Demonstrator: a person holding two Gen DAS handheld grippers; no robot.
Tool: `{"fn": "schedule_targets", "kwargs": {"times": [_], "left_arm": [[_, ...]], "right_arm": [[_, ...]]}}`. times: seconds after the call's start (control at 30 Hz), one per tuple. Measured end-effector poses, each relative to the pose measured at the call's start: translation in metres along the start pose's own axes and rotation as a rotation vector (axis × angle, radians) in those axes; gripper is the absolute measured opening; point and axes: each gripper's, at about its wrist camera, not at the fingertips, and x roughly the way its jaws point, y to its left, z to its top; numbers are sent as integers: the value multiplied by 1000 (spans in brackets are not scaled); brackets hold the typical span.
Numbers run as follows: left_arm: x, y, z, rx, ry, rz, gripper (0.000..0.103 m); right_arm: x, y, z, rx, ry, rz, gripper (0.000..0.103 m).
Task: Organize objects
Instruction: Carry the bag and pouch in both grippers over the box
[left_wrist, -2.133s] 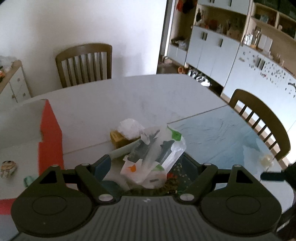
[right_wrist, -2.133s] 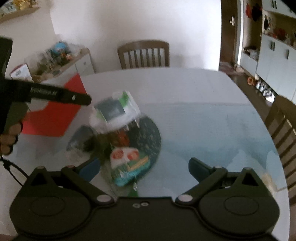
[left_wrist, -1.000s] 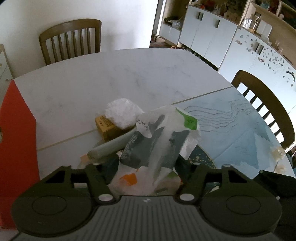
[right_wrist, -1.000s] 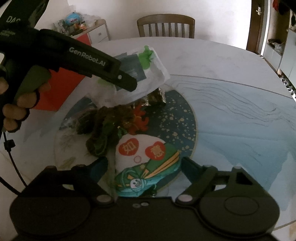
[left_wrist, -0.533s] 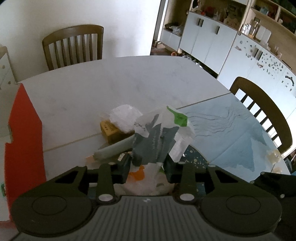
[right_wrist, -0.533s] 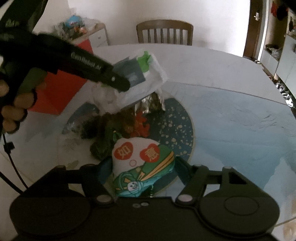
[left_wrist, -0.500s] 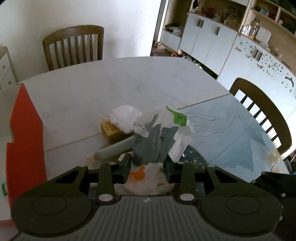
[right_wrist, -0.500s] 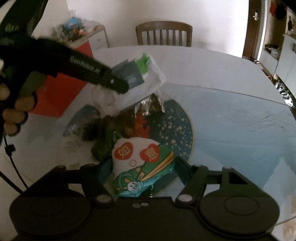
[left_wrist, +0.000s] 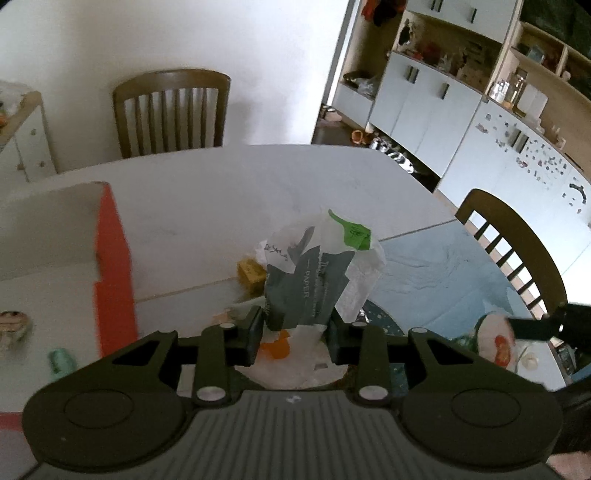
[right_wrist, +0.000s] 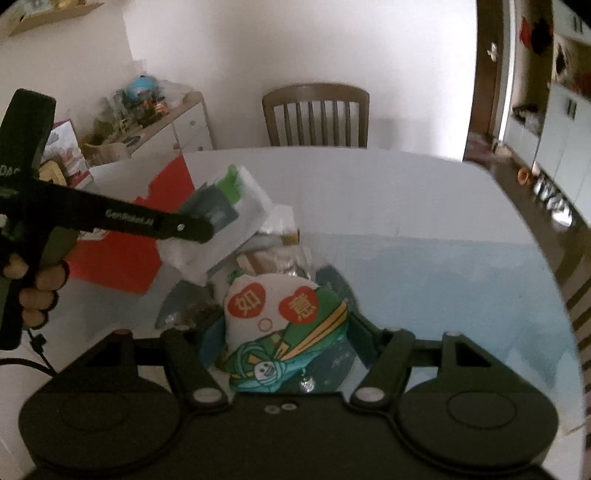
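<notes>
Two soft packets lifted off the desk, each pinched between jaws

The white paper-towel packet (left_wrist: 317, 280) has a dark grey panel printed "PAPER", a green tab at its top corner and an orange mark low down; it stands upright and crumpled, clamped at its lower part by the left gripper (left_wrist: 293, 332); seen from the right wrist it (right_wrist: 236, 206) hangs tilted above the pile; the stuffed pouch (right_wrist: 284, 325) is white on top with two red hearts bearing characters, green, teal and gold below with a small face; it sits upright, squeezed at the sides by the right gripper (right_wrist: 280, 343).
</notes>
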Motion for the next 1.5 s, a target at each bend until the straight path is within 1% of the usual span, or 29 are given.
{"fn": "schedule_targets", "kwargs": {"times": [0.17,0.37,0.5,0.7,0.87,1.17,1.33,1.5], "left_arm": [[-25,11,8,-25,-3,29,34],[-57,32,14,-55,-31,60,34],[-75,47,16,-61,-53,107,34],[-99,81,20,-97,-74,164,34],[-116,116,21,-126,-88,232,34],[-132,174,20,-172,-95,346,34],[-129,205,12,-201,-66,399,34],[-119,233,6,-226,-29,418,34]], "right_arm": [[-10,11,26,-43,-5,8,68],[-12,34,57,-100,-9,22,68],[-11,53,74,-143,-41,34,68],[-2,85,104,-204,-52,70,68],[7,118,127,-257,-71,110,68],[37,178,163,-330,-91,174,69],[60,207,175,-360,-101,193,69],[89,226,184,-356,-92,194,69]]}}
